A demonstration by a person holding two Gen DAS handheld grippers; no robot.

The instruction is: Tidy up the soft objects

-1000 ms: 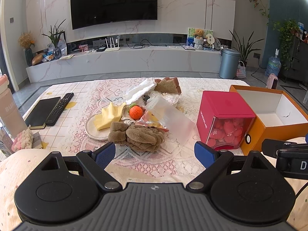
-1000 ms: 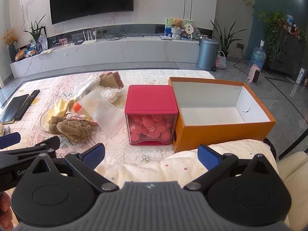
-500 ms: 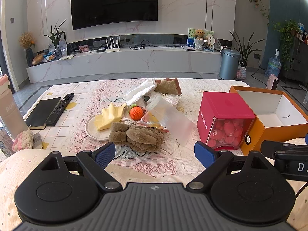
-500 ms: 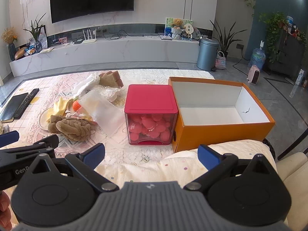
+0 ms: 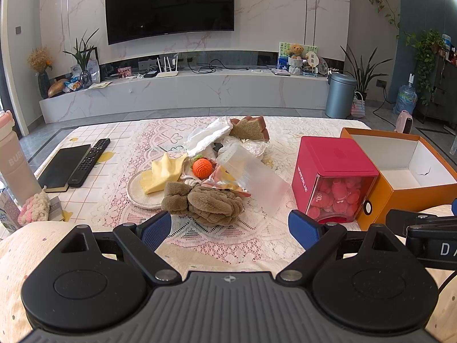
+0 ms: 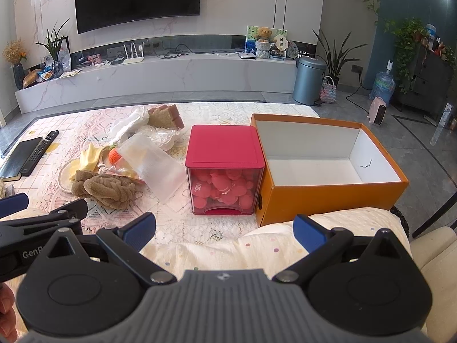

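Left gripper (image 5: 230, 225) wide open and empty, low in the frame, aimed straight at the brown plush toy (image 5: 204, 201) just beyond its blue pads; probably poised so for a first pick. Right gripper (image 6: 224, 233) likewise spread and holding nothing, low centre of its view, over a cream dotted cushion (image 6: 257, 245), facing the gap between the red-lidded box (image 6: 225, 168) and the orange box (image 6: 328, 168).

Soft things heaped in mid-frame of the left view: plush toy at the front, nearest the reach; behind it an orange knitted ball (image 5: 202, 168), a yellow cloth (image 5: 160, 171) draped over a small plate (image 5: 137, 197), crumpled white wrapping (image 5: 208, 137), a frosted plastic bag (image 5: 251, 177) lying across the pile toward the right. Farther back, upper centre, a brown sponge-like block (image 5: 251, 128).

Orange box open and bare inside at right of frame, likely set there as the bin for the sorted pieces, within easy swing of either hand. Remote and notebook (image 5: 74, 164) off at left, apart from the heap. Nothing gathered yet, by the look of it.
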